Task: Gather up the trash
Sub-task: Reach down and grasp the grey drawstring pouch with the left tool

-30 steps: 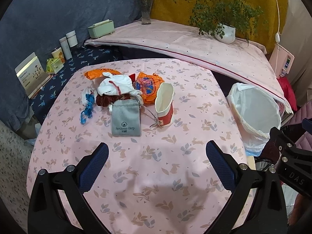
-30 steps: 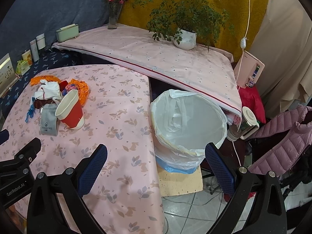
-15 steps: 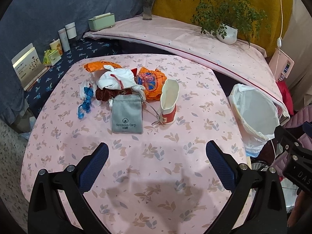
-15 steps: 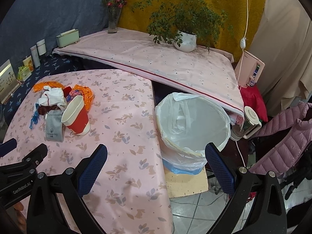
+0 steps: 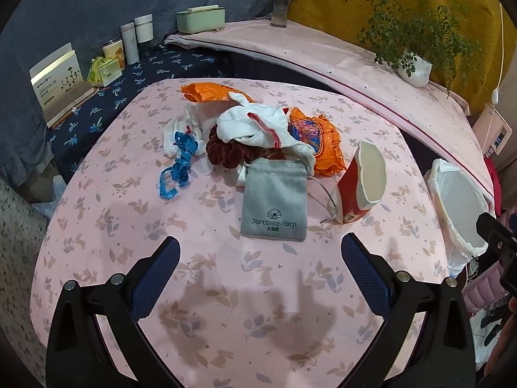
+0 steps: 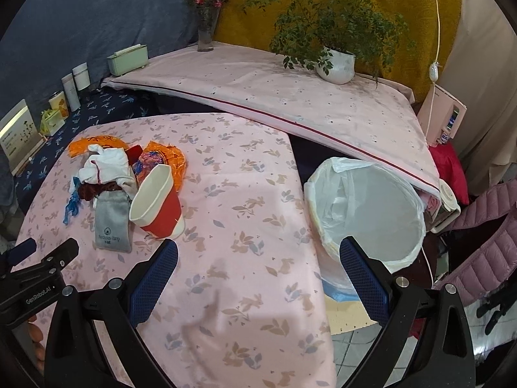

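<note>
A pile of trash lies on the pink floral table [image 5: 226, 291]: a grey drawstring pouch [image 5: 274, 203], a squashed red and white paper cup [image 5: 362, 184], orange wrappers [image 5: 320, 142], a white cloth [image 5: 258, 123], a dark red scrunchie [image 5: 226, 152] and a blue ribbon [image 5: 181, 165]. My left gripper [image 5: 260, 265] is open and empty, just short of the pouch. My right gripper [image 6: 258, 268] is open and empty over the table's right edge, with the cup [image 6: 158, 203] ahead to its left. A bin lined with a white bag [image 6: 365, 213] stands beside the table on the right.
A pink-covered shelf [image 6: 274, 90] runs behind the table with a potted plant [image 6: 336, 61], a flower vase [image 6: 205, 32] and a green box [image 6: 127, 58]. Jars and a card [image 5: 58, 80] stand on the dark blue ledge at left. A pink jacket [image 6: 478, 242] lies at right.
Both grippers have moved forward toward the trash pile, and the pouch and cup look larger and closer. Both have stayed open. Nothing on the table has moved.
</note>
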